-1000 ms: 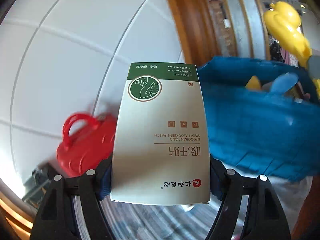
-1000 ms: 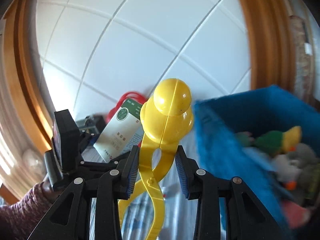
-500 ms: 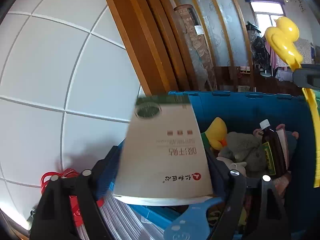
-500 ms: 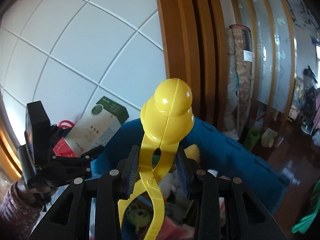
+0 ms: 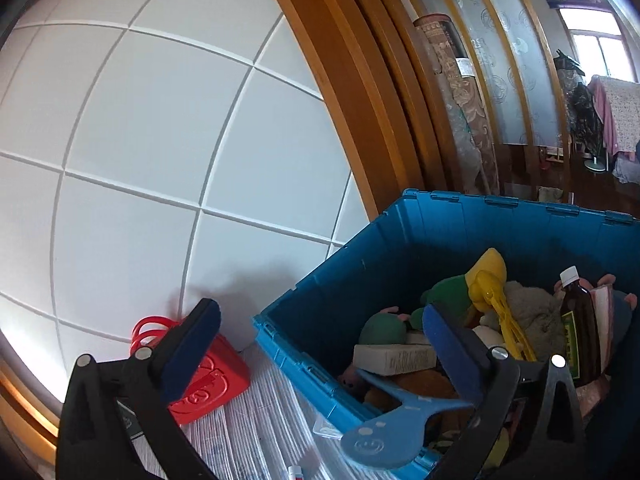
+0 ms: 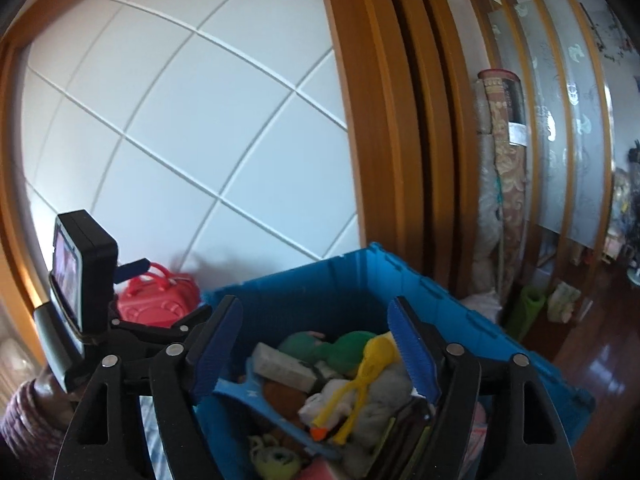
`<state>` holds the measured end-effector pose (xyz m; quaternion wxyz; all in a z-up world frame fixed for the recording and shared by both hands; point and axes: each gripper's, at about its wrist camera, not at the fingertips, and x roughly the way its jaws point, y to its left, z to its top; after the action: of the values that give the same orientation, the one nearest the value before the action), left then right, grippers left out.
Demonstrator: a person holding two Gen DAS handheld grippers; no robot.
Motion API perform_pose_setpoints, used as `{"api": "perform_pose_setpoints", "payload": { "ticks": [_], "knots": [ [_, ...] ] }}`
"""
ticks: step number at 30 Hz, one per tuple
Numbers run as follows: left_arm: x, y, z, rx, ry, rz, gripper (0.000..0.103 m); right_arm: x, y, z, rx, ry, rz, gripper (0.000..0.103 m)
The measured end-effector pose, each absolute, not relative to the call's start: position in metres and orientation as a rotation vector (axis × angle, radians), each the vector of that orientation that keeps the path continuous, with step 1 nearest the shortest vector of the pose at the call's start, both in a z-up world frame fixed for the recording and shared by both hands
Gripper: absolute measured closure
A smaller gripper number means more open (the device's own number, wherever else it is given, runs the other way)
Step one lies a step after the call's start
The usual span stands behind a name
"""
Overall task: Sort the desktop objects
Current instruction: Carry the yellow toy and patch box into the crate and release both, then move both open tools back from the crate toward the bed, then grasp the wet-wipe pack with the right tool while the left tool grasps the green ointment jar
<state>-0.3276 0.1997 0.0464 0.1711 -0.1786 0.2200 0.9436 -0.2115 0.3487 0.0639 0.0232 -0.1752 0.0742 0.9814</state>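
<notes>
1. Left wrist view: the left hand-held gripper (image 5: 316,352) has just opened wide and holds nothing; the box (image 5: 394,358) lies in the bin (image 5: 500,220).
2. The right hand-held gripper (image 6: 316,352) has also just spread; the yellow tongs (image 6: 366,384) rest on the toys.
3. Risk: the bin is crowded, so lowered fingers could catch the blue hanger (image 5: 384,436) and drag it out.

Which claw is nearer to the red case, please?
Left. The left claw hangs open with one finger right over the red case, beside the bin. The right claw is open over the bin's contents, further from the case.
</notes>
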Motion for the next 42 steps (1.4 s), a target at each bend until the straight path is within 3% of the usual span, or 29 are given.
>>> {"api": "perform_pose_setpoints", "payload": {
  "ticks": [13, 21, 27, 31, 37, 42],
  "knots": [
    [-0.278, 0.039, 0.032, -0.524, 0.487, 2.816, 0.000, -0.173, 0.219, 0.064, -0.531, 0.128, 3.188, 0.012],
    [-0.249, -0.084, 0.006, -0.493, 0.435, 2.930, 0.000, -0.176, 0.135, 0.012, -0.714, 0.144, 3.202, 0.008],
    [-0.238, -0.128, -0.004, -0.452, 0.385, 2.952, 0.000, -0.172, 0.106, -0.019, -0.832, 0.185, 3.138, 0.008],
    [-0.229, -0.138, -0.016, -0.437, 0.359, 2.979, 0.000, -0.166, 0.099, -0.029, -0.846, 0.118, 3.095, 0.001],
    [-0.206, -0.130, -0.084, -0.609, 0.391, 2.857, 0.000, -0.167, 0.070, -0.111, -1.185, -0.043, 3.110, 0.001],
    [-0.191, -0.122, -0.159, -0.877, 0.404, 2.810, 0.000, -0.165, 0.042, -0.230, -1.632, -0.133, 3.049, 0.008]
  ]
}}
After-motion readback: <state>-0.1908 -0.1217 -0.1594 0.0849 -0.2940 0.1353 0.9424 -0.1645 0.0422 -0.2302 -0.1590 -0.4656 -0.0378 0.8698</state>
